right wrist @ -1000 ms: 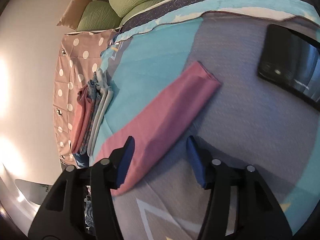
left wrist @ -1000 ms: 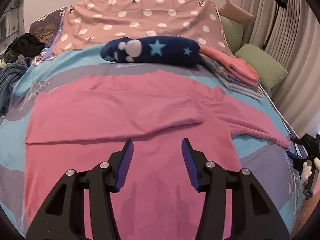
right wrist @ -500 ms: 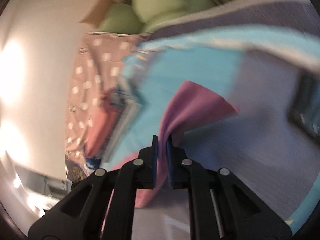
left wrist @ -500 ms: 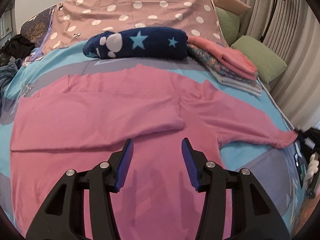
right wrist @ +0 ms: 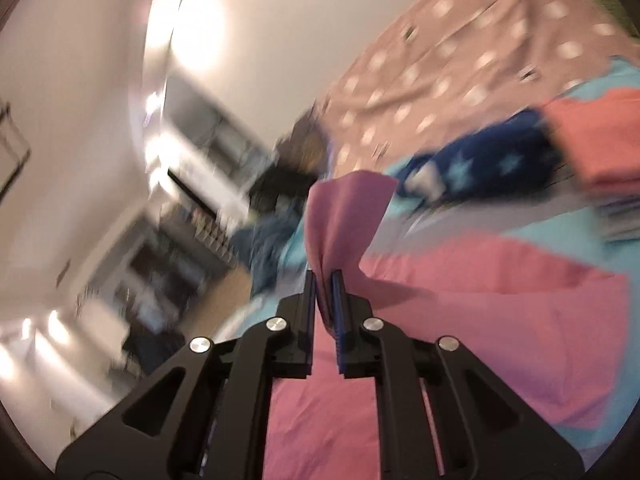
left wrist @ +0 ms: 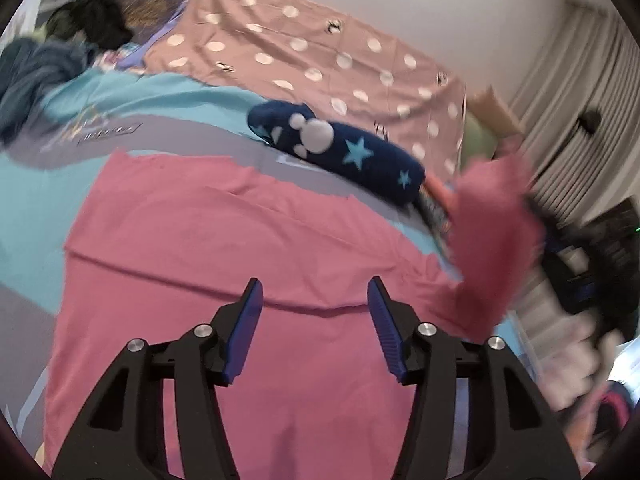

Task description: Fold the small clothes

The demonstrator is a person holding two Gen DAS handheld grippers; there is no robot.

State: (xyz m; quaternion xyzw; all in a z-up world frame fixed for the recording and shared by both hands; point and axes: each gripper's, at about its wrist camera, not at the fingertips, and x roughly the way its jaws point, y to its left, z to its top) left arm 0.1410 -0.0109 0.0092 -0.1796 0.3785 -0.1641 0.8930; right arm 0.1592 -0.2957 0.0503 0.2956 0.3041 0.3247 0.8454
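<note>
Right gripper [right wrist: 323,280] pinches pink shirt [left wrist: 224,240] sleeve aloft; left gripper [left wrist: 314,294] hovers — jaws wide

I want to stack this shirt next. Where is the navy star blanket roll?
In the left wrist view, the navy star roll lies past the pink shirt, before the polka-dot pillow.

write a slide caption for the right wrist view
Right gripper shut on the pink shirt's sleeve, lifting it over the shirt body on the bed.
</note>
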